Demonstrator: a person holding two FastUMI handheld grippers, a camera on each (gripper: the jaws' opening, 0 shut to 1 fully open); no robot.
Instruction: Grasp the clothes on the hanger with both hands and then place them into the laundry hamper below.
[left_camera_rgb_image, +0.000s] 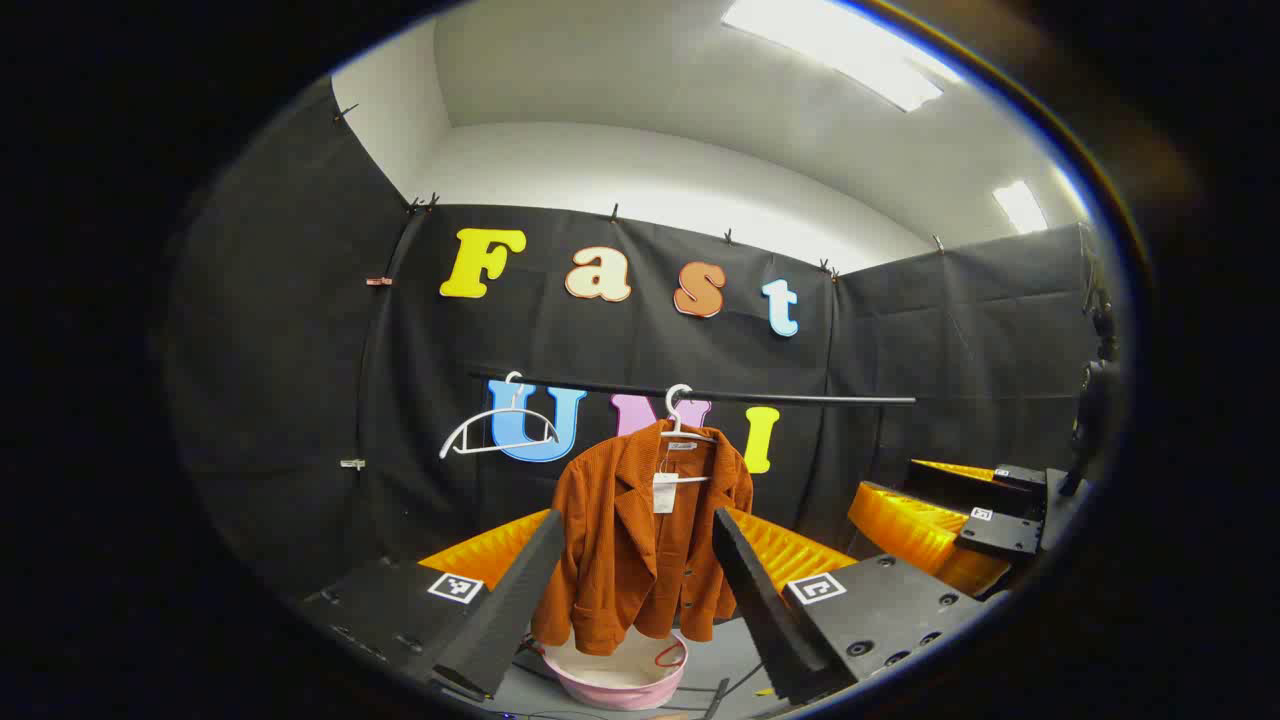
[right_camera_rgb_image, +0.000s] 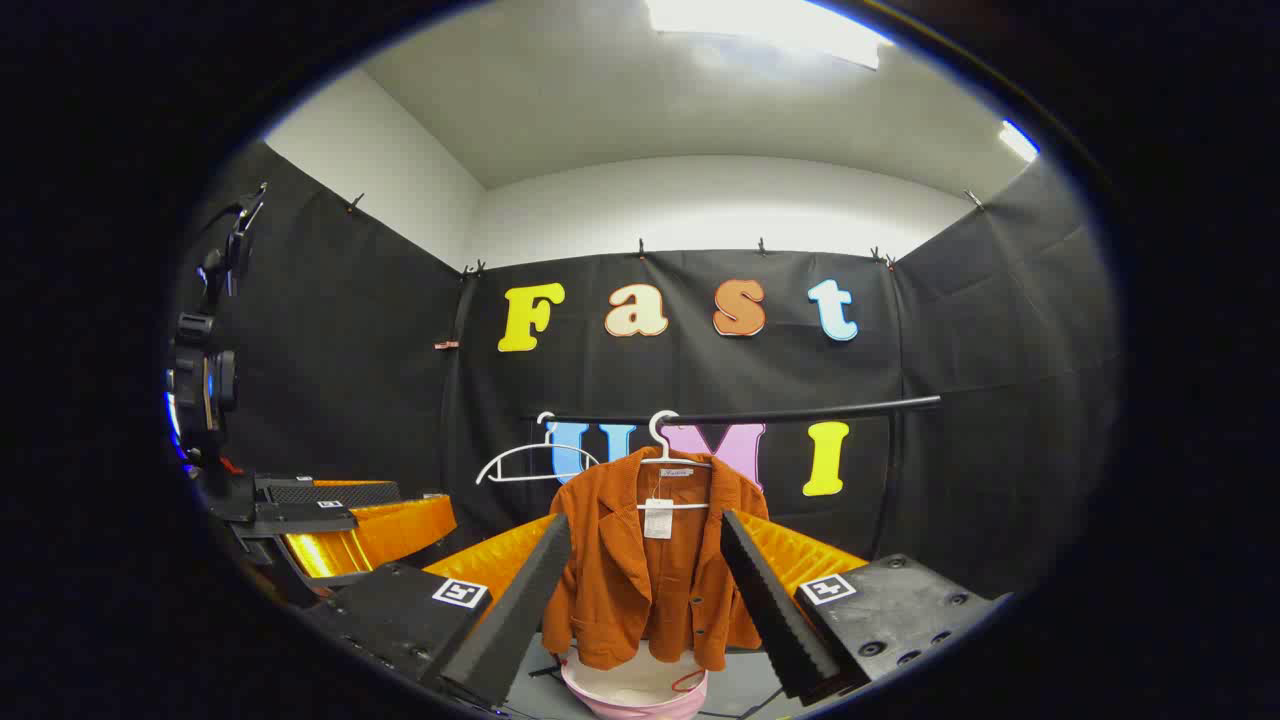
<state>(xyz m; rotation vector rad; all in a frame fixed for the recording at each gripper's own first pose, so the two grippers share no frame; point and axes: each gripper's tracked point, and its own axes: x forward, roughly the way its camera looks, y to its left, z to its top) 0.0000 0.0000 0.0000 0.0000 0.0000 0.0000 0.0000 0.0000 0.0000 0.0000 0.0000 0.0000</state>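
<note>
In the left gripper view we see our left tongs (left_camera_rgb_image: 635, 620) nearest, fingers spread wide with nothing between them. In the right gripper view our right tongs (right_camera_rgb_image: 645, 620) are likewise spread and empty. Beyond the fingers, low on the floor, stands the pink round laundry hamper with a white inside (left_camera_rgb_image: 615, 672) (right_camera_rgb_image: 632, 688). Directly above it hangs the rust-orange corduroy jacket (left_camera_rgb_image: 640, 540) (right_camera_rgb_image: 650, 560), its hem just over the hamper's rim, on a white plastic hanger (left_camera_rgb_image: 678, 420) (right_camera_rgb_image: 665, 445). That hanger hooks over a black horizontal rail (left_camera_rgb_image: 800, 397) (right_camera_rgb_image: 830, 410). Left of it, an empty white hanger (left_camera_rgb_image: 495, 430) (right_camera_rgb_image: 525, 460) hangs tilted on the same rail. A white tag (left_camera_rgb_image: 665, 492) (right_camera_rgb_image: 657, 518) dangles at the collar.
</note>
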